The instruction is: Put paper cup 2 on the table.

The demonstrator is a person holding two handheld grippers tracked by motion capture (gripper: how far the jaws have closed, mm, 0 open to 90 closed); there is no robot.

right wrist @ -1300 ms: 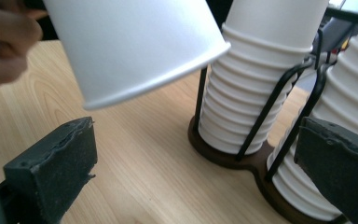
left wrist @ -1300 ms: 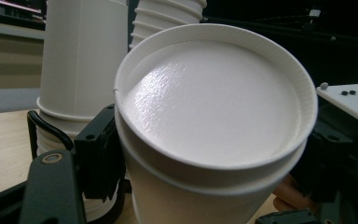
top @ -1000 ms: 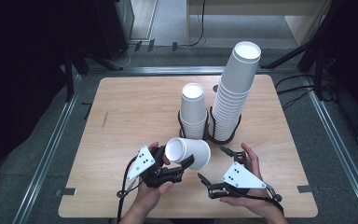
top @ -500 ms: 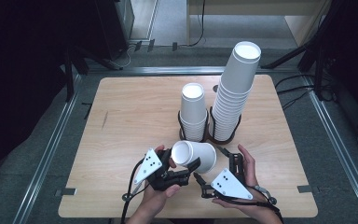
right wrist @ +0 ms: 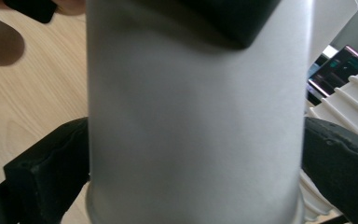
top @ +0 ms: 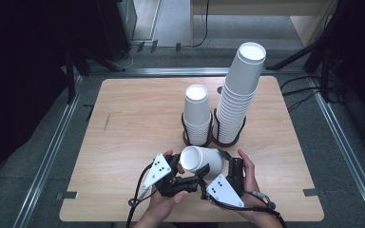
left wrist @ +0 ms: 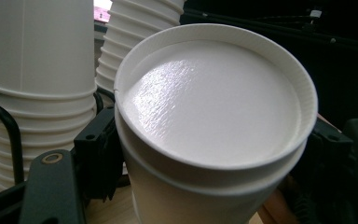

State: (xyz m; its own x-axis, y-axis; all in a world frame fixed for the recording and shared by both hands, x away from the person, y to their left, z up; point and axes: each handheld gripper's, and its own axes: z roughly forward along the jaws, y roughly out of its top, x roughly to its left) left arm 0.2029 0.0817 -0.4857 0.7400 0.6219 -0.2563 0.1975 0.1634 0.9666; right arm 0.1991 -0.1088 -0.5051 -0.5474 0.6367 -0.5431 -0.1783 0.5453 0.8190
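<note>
Holding one white paper cup [top: 202, 162] tilted above the near table [top: 123, 142], my left claw [top: 190, 183] grips it; my right claw [top: 223, 166] stands around it, grip unclear.

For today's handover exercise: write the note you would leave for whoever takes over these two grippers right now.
Left gripper: shut on the cup, held on its side above the table.
Right gripper: jaws on either side of the same cup; grip cannot be confirmed.
Short stack and tall stack stand in the black holders behind.
Done: one cup in hand.
Left: probably place it on a stack.
</note>
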